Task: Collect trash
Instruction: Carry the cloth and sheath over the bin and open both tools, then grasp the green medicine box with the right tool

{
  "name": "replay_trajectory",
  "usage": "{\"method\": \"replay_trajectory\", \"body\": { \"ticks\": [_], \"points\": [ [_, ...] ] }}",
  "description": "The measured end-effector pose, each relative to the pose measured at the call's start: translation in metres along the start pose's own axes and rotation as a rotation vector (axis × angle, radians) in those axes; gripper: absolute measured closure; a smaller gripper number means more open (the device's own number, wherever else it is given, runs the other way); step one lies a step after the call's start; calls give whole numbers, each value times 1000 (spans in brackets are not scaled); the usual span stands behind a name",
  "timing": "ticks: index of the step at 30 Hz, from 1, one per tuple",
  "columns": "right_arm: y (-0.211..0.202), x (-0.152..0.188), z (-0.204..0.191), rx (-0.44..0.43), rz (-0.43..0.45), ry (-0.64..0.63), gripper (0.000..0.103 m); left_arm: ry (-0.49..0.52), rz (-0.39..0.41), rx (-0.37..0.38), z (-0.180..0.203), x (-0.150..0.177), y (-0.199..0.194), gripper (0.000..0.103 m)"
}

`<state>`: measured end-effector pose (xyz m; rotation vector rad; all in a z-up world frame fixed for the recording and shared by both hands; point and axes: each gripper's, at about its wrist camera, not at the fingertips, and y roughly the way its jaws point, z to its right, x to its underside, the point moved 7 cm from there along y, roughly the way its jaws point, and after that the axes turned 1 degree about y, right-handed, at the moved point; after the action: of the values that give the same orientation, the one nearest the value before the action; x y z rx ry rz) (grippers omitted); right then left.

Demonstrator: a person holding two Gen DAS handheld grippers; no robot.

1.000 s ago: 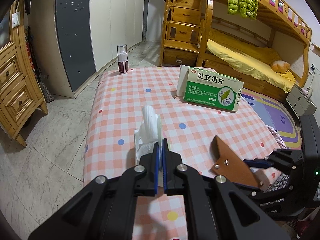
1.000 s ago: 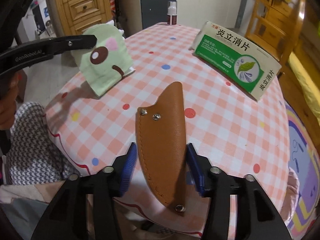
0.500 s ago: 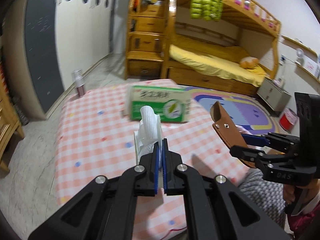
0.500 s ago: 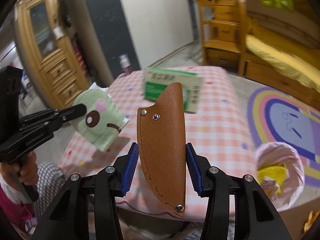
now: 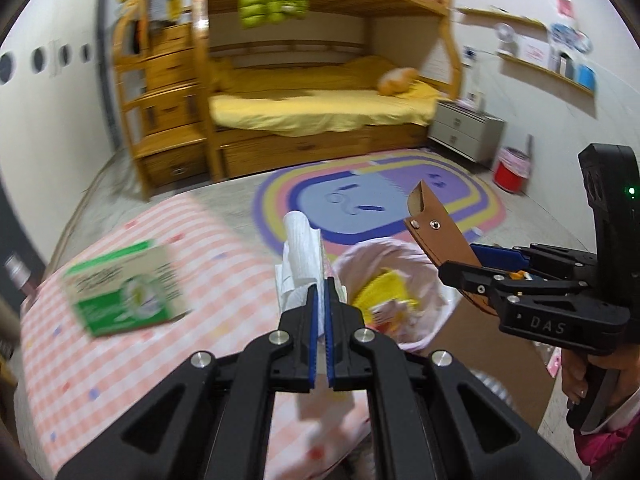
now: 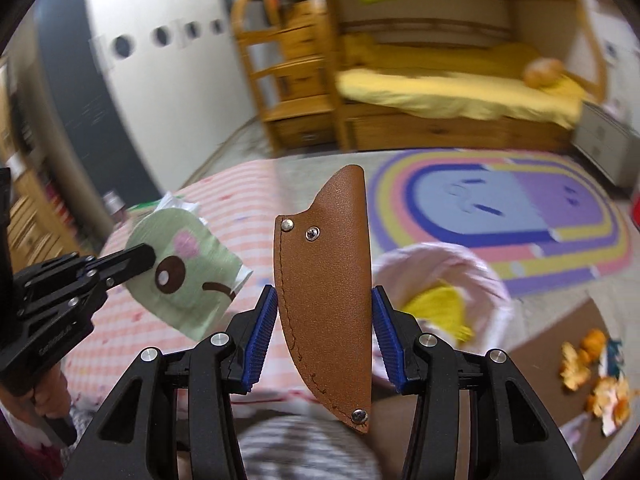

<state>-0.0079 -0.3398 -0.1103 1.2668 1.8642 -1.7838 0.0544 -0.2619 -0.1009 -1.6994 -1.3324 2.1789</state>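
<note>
Beside the checked desk, the pink-lined trash bin (some yellow waste already inside) awaits two items held just above it: a brown leather sheath clamped half-wide by the right claw, a green tissue pack pinched in the near-closed left claw; the medicine box is left.

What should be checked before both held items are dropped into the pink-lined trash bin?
1. Left gripper shut on the green cartoon-face tissue pack: ok.
2. Right gripper clamps the brown leather sheath: ok.
3. Pink-lined trash bin open, with room: ok; yellow scraps only partly fill it.
4. Tissue pack directly above the bin: cannot tell.
5. Sheath directly above the bin: cannot tell.
6. Green-and-white medicine box off the table: not ok; it lies there.
</note>
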Motion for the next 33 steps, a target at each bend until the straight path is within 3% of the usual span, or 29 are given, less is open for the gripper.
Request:
{"method": "replay_trajectory", "body": {
  "ticks": [7, 13, 15, 17, 18, 19, 20, 25, 33],
  "points": [
    [10, 3, 75, 106, -3, 112, 54, 70, -36, 85, 54, -31, 62, 102],
    [27, -4, 105, 133, 4, 171, 54, 82, -60, 113, 74, -48, 97, 100],
    [33, -7, 111, 137, 7, 180, 54, 72, -61, 106, 72, -53, 105, 83],
    [41, -11, 115, 137, 7, 187, 52, 53, -38, 87, 67, -59, 104, 35],
    [47, -12, 117, 137, 1, 187, 45, 42, -17, 74, 63, -61, 101, 32],
    [49, -13, 120, 141, -2, 190, 35, 35, -5, 71, 61, -63, 99, 31],
    [50, -13, 121, 148, 0, 194, 33, 26, -3, 65, 57, -64, 97, 31],
    [37, -12, 123, 151, 22, 225, 33, -22, 3, -15, 31, -60, 85, 31],
    [9, -14, 89, 105, 44, 191, 41, -66, -17, -125, -13, -16, 41, 31]
  ]
}}
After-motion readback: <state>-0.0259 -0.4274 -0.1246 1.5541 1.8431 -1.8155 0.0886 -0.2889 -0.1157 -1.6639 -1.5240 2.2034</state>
